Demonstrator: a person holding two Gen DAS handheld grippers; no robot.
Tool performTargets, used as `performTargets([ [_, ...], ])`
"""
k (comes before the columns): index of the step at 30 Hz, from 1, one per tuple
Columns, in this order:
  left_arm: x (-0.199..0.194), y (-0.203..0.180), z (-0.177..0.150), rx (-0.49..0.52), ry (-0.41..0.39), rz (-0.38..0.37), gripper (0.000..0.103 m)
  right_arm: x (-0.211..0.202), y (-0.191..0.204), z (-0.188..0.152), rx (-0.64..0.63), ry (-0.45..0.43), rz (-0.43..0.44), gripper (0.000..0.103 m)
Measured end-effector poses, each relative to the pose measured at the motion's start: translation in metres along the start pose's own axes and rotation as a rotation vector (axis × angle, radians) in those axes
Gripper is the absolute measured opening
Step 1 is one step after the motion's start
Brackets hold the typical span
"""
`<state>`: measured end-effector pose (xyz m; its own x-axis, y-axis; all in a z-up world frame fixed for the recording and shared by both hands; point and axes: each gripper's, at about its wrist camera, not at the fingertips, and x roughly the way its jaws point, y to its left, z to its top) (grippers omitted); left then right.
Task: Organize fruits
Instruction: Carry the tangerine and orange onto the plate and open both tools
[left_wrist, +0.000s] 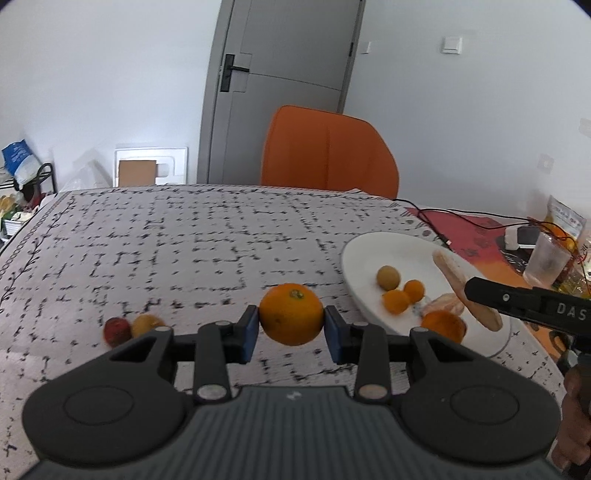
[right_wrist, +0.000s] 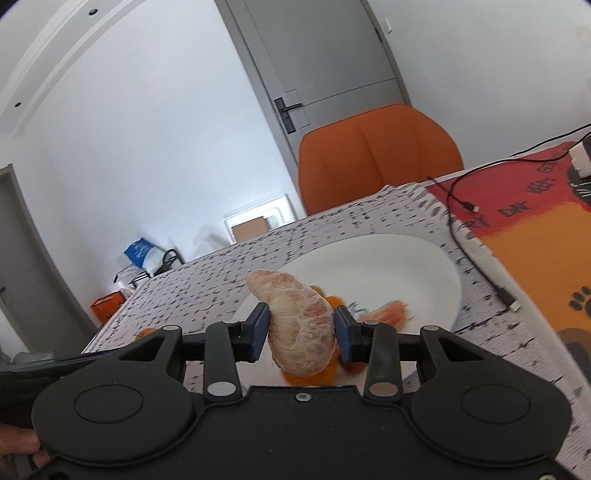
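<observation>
My left gripper is clamped on an orange at the centre of its frame, held above the patterned tablecloth. My right gripper squeezes a peeled citrus segment over the white plate at centre right. Two small fruits, blurred, possibly apples, lie at lower left.
</observation>
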<state>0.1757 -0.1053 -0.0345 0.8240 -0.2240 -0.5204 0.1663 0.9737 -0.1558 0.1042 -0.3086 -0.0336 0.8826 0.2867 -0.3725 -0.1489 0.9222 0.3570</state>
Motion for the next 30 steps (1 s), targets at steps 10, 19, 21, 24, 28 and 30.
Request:
performTargets([
  [10, 0.012, -0.026, 0.007, 0.035, 0.003, -0.045, 0.036, 0.001, -0.025, 0.008, 0.013, -0.017, -0.052, 0.036],
  [19, 0.024, -0.044, 0.013, 0.058, 0.01, -0.065, 0.036, 0.008, -0.041, 0.015, 0.027, -0.032, -0.084, 0.039],
  [21, 0.027, -0.046, 0.014, 0.06, 0.013, -0.068, 0.036, 0.007, -0.041, 0.017, 0.015, -0.053, -0.107, 0.045],
  [24, 0.031, -0.052, 0.016, 0.069, 0.022, -0.072, 0.036, 0.0, -0.041, 0.018, 0.012, -0.083, -0.077, 0.05],
  [28, 0.033, -0.062, 0.017, 0.095, 0.026, -0.09, 0.037, -0.008, -0.045, 0.014, 0.044, -0.077, -0.061, 0.052],
  [30, 0.033, -0.067, 0.017, 0.104, 0.025, -0.091, 0.037, -0.009, -0.046, 0.01, 0.056, -0.065, -0.051, 0.054],
])
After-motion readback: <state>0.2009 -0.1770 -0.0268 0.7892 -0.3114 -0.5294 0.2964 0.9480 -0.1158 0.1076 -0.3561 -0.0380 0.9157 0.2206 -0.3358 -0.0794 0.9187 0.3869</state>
